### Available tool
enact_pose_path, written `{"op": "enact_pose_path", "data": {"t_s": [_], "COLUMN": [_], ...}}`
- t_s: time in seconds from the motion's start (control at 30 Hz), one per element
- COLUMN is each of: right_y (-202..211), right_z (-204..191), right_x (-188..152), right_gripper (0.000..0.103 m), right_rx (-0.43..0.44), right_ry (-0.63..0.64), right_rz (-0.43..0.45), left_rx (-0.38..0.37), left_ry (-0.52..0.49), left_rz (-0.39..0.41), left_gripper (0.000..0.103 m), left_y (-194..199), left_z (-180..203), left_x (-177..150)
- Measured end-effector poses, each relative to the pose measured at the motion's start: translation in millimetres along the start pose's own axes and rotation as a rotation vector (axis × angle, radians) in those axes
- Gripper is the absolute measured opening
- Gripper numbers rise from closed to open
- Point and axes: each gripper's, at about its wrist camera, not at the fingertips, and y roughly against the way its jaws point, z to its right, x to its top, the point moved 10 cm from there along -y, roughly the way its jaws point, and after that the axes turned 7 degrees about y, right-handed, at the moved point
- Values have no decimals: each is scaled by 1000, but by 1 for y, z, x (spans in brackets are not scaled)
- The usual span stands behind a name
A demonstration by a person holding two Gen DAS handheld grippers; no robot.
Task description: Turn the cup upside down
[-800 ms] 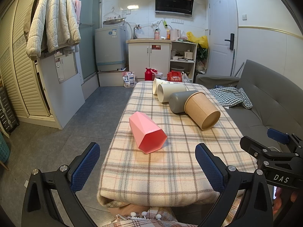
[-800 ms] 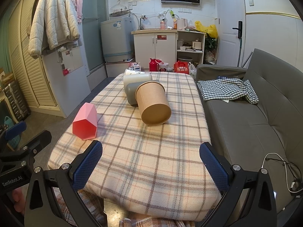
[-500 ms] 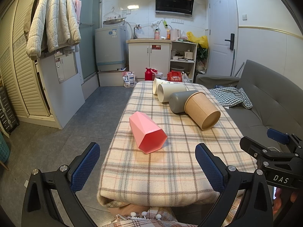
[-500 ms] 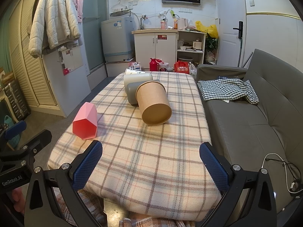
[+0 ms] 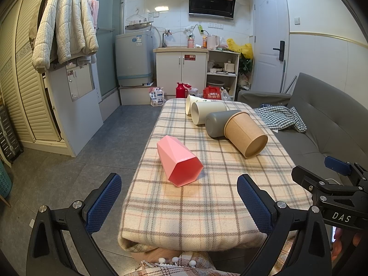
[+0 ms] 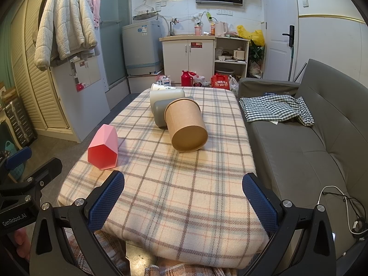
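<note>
Task not begun at time of inspection. Five cups lay on their sides on the plaid-covered bench (image 5: 207,207); none stood inverted. The pink faceted cup (image 5: 178,164) lay alone near the bench's left edge, closest to the left gripper (image 5: 179,203), flat end toward the cameras. The brown paper cup (image 6: 185,126) lay mid-bench, touching the grey cup (image 5: 215,124); two white cups (image 5: 202,111) lay behind these. Both grippers sat off the near end of the bench, jaws wide apart and holding nothing; the right gripper (image 6: 182,203) faced the brown cup. Which cup was intended could not be determined. Approach, grasp, turn and placement all remained outstanding.
</note>
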Motion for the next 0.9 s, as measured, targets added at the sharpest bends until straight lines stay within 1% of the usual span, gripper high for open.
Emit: {"op": "enact_pose_path", "data": {"t_s": [0.53, 0.67, 0.8, 0.9], "right_y": [-2, 1, -3, -8], "right_z": [0, -1, -1, 1], "right_x": [0, 6, 20, 30], "right_gripper": [103, 103, 103, 103], "right_rx": [0, 20, 34, 46], "right_ry": [1, 19, 53, 58], "right_rz": [-1, 11, 3, 0], "left_rx": [2, 14, 0, -5], "left_ry": [0, -6, -2, -2], "left_rz": [-1, -10, -28, -26], "left_gripper": [103, 103, 103, 103], "left_y": [0, 1, -12, -22], "left_z": [0, -2, -8, -9], "left_x": [0, 2, 14, 30]}}
